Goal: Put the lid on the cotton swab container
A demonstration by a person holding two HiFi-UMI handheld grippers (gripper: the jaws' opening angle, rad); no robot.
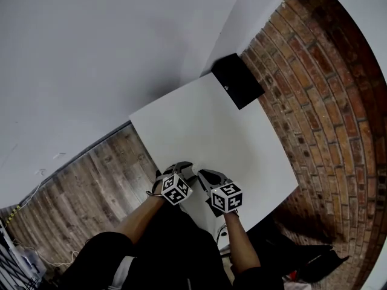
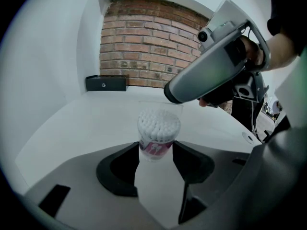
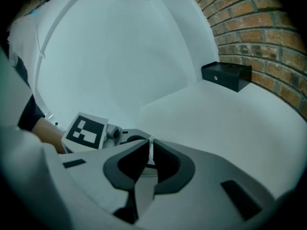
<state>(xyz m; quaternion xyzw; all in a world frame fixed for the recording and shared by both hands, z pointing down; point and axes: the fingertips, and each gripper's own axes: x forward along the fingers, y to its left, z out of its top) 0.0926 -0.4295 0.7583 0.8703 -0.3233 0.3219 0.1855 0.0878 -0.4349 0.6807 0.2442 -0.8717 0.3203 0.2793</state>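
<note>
Clamping the cotton swab container [image 2: 158,131] with our left gripper [image 2: 156,147], we pinch the lid [image 2: 160,106] above it with the right gripper [image 3: 149,145].

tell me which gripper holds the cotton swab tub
The left gripper: its wide jaws clamp the tub. The right gripper pinches only the thin clear lid.

A person's forearms [image 1: 138,218] reach over the near edge of a white square table [image 1: 242,138], each hand carrying a gripper topped with a black-and-white marker cube. The left gripper [image 1: 179,167] and right gripper [image 1: 203,176] hover close side by side, tips angled toward each other over the tabletop. A black box [image 1: 237,80] rests at the table's far corner. A brick wall [image 1: 329,101] curves along the right, and a wooden floor [image 1: 91,180] shows at left.
</note>
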